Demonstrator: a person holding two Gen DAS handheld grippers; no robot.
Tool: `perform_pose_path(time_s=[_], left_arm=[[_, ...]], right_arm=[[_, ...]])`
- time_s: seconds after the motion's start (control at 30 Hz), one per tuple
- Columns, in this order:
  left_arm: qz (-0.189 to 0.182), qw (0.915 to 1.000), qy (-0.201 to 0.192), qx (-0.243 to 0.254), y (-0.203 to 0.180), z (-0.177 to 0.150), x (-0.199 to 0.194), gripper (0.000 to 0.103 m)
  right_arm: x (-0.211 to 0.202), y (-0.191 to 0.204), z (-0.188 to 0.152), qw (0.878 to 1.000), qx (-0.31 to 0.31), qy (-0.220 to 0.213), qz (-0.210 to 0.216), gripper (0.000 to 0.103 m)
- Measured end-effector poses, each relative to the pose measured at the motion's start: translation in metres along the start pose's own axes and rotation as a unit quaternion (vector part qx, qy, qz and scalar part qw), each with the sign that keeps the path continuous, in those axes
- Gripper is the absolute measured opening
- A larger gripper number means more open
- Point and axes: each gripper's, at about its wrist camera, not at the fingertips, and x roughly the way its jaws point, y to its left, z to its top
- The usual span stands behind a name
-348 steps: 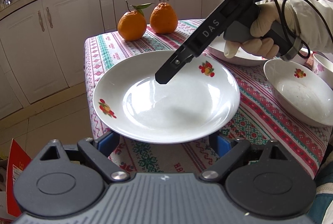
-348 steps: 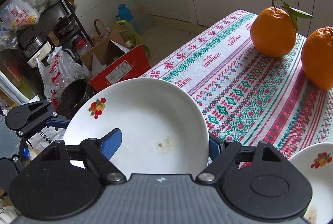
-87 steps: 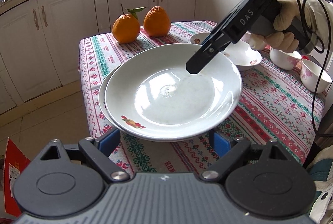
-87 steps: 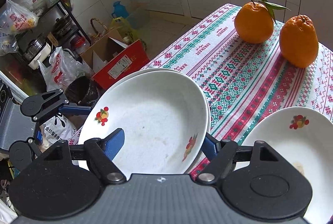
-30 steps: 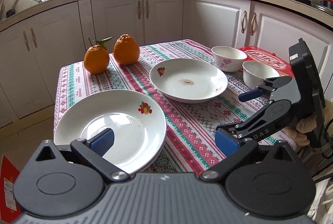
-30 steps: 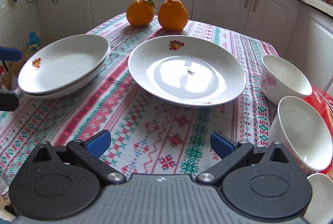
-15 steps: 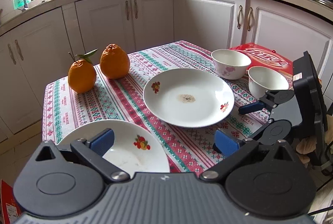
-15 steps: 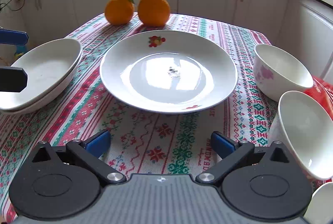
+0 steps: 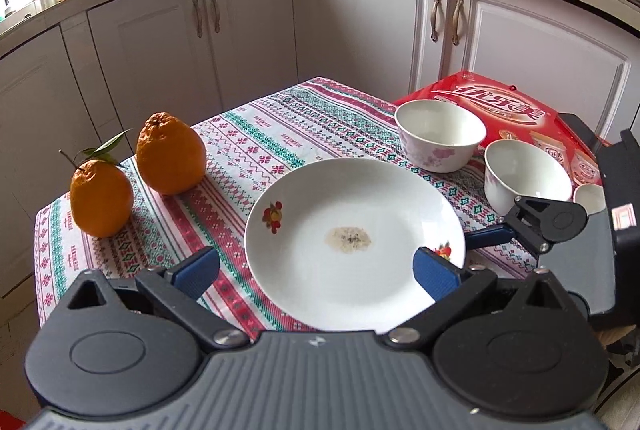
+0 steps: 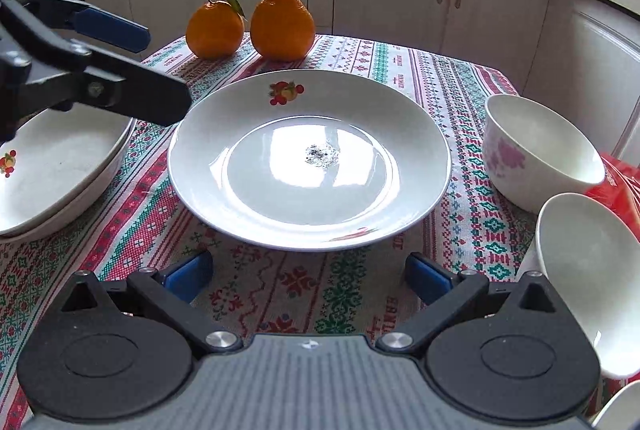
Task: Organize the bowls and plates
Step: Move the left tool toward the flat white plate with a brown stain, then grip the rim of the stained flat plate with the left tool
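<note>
A white plate [image 10: 308, 190] with fruit prints and a small food stain lies mid-table. My right gripper [image 10: 308, 280] is open, its blue fingertips just short of the plate's near rim. My left gripper [image 10: 160, 66] is open and empty, hovering over the gap between this plate and a stack of two matching plates [image 10: 52, 170] at the left. From the left wrist view, the plate [image 9: 320, 230] sits between my left gripper's [image 9: 316, 272] spread fingers. A floral bowl [image 10: 540, 158] and a plain white bowl [image 10: 588, 278] stand to the right.
Two oranges [image 10: 248, 26] sit at the table's far edge. A red package [image 9: 500, 106] lies behind the bowls, and a third small bowl [image 9: 588, 198] stands beside them. The patterned tablecloth [image 10: 280, 290] covers the table. Kitchen cabinets [image 9: 360, 30] surround it.
My left gripper swung away from the stacked plates toward the single plate, so the stack left its view. My right gripper moved closer to that plate's near rim. Both stayed open.
</note>
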Motion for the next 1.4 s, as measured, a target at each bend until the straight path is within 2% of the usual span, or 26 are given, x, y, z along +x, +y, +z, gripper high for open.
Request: perform_pose_path(time_s=[0.13, 0.6, 0.83, 1.1, 1.4], left_arm=[[-0.003, 0.9998, 0.016, 0.011, 0.005, 0.015, 0.023, 0.102], [-0.058, 0.9941, 0.09, 0.019, 0.018, 0.043, 0.096, 0.099], [-0.075, 0.9896, 0.12, 0.023, 0.023, 0.048, 0.115, 0.087], [-0.092, 0.9846, 0.145, 0.033, 0.025, 0.054, 0.13, 0.085], [-0.101, 0.981, 0.162, 0.037, 0.031, 0.058, 0.138, 0.073]], right_arm=[[0.003, 0.0, 0.003, 1.0, 0.0, -0.001, -0.001, 0.103], [0.004, -0.002, 0.003, 1.0, -0.004, -0.008, 0.002, 0.103], [0.007, -0.004, 0.006, 1.0, -0.004, -0.011, 0.0, 0.102], [0.006, -0.006, 0.005, 1.0, -0.007, -0.014, 0.008, 0.1], [0.004, -0.004, 0.005, 1.0, -0.014, -0.018, 0.016, 0.095]])
